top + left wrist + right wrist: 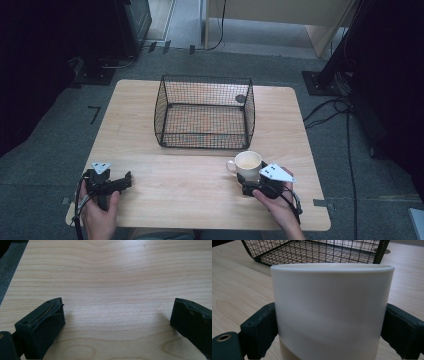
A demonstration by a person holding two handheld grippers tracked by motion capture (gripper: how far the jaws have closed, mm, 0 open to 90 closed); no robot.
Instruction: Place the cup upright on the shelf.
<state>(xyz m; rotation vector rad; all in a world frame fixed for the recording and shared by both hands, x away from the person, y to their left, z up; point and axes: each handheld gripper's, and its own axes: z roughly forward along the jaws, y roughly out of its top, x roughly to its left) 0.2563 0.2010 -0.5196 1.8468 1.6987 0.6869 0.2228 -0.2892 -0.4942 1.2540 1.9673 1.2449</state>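
A cream mug with its handle to the left stands upright on the wooden table, just in front of a black wire basket. My right gripper is open, with one jaw on each side of the mug's lower body. In the right gripper view the mug stands between the jaws of the right gripper, close to or touching both. My left gripper rests low near the table's front left corner. It is open over bare wood, with nothing between the jaws of the left gripper.
The basket looks empty and sits mid-table toward the far side. Bare wood lies between the two grippers. Around the table are grey carpet, cables at the right and dark equipment stands.
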